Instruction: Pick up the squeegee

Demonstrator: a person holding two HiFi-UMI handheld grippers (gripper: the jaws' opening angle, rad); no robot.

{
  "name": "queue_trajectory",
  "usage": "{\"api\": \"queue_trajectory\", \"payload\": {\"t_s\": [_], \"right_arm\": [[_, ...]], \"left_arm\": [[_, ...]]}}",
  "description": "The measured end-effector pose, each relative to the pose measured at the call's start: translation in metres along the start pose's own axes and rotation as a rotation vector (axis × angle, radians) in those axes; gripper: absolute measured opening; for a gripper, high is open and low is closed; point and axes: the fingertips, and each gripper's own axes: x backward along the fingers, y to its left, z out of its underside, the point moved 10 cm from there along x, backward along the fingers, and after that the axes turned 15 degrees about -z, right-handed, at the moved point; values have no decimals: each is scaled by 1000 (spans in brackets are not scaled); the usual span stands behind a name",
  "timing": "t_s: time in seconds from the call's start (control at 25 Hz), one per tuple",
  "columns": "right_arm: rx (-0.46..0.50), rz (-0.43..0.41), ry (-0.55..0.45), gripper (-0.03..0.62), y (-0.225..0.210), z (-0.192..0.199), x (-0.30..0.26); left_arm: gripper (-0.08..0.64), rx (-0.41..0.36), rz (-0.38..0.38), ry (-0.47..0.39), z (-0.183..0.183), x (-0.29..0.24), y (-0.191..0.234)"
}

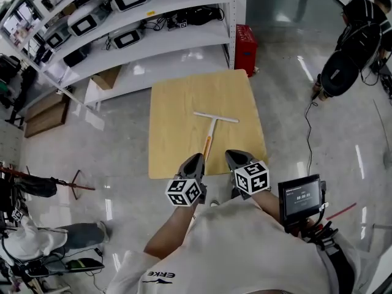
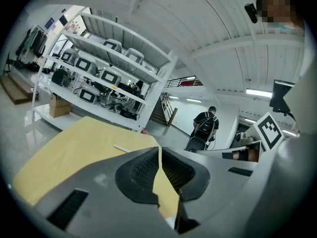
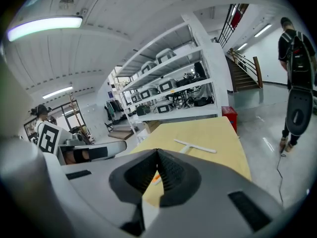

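Observation:
The squeegee [image 1: 212, 127] lies flat on a square wooden table [image 1: 174, 115]. Its white blade points away from me and its orange grip [image 1: 207, 147] points toward me. My left gripper [image 1: 196, 158] hovers at the table's near edge, just left of the grip, jaws shut and empty. My right gripper [image 1: 233, 155] hangs beside it, just right of the grip, also shut and empty. In the left gripper view the shut gripper [image 2: 159, 152] hides most of the squeegee; only the blade's end [image 2: 121, 148] shows. The right gripper view shows the blade [image 3: 194, 146] beyond the shut gripper [image 3: 157, 155].
White shelving [image 1: 141, 23] loaded with devices stands behind the table, with a red box [image 1: 245, 48] at its right end. A person with a backpack [image 1: 352, 48] stands far right beside a cable on the floor. A small screen [image 1: 300, 198] sits at my right side.

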Motion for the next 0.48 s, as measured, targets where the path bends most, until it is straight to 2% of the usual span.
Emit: {"api": "queue_trajectory", "payload": {"t_s": [0.2, 0.48], "right_arm": [[-1, -29, 17, 5, -15, -10, -6], [-16, -64, 30, 5, -80, -19, -40]], "left_arm": [[5, -16, -42, 14, -6, -15, -2], [5, -44, -80, 76, 5, -85, 9]]}}
